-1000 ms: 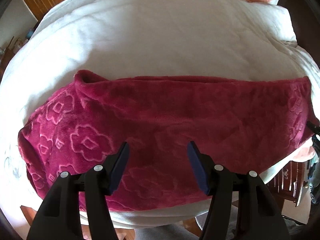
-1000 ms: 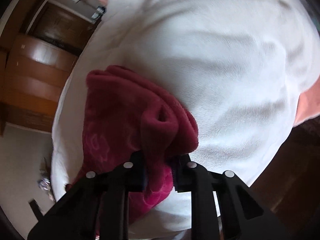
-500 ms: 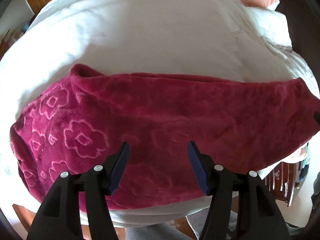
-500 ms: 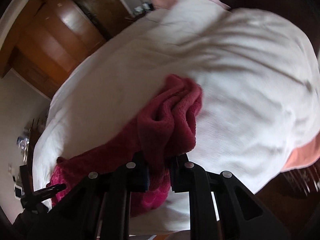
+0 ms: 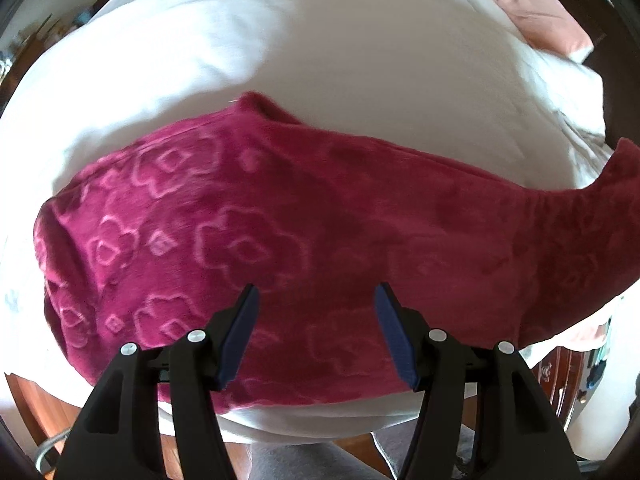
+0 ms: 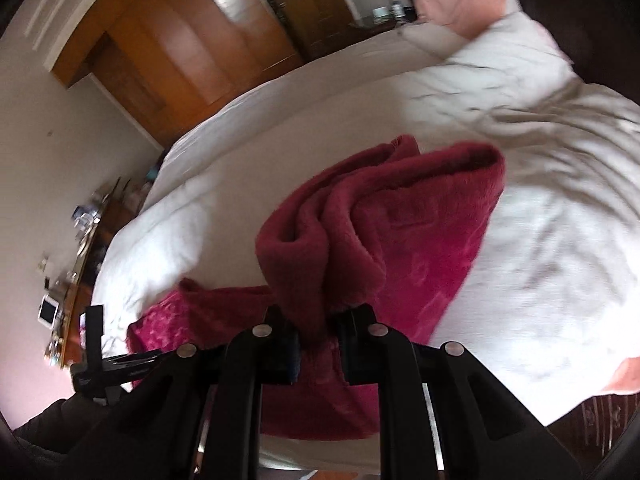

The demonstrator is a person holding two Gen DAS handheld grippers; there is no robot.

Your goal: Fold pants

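Observation:
Crimson fleece pants (image 5: 304, 240) with an embossed flower pattern lie stretched across the near part of a white bed (image 5: 320, 60). My left gripper (image 5: 316, 300) hovers above their middle, pointing steeply down, open with nothing between its blue pads. The pants' right end rises off the bed at the view's right edge. In the right wrist view my right gripper (image 6: 314, 314) is shut on that bunched end of the pants (image 6: 360, 232), held up above the bed. The left gripper (image 6: 94, 356) shows small at the lower left there.
Pink pillows (image 5: 536, 16) lie at the bed's head. A wooden wardrobe (image 6: 192, 40) stands against the far wall. A cluttered wooden side table (image 6: 76, 248) runs along the left. Carved dark wood furniture (image 5: 560, 372) sits past the bed's near right corner.
My right gripper has lifted the pants' end up off the bed and rolled, bringing the wardrobe and wall into view. My left gripper has slid sideways over the pants, staying open.

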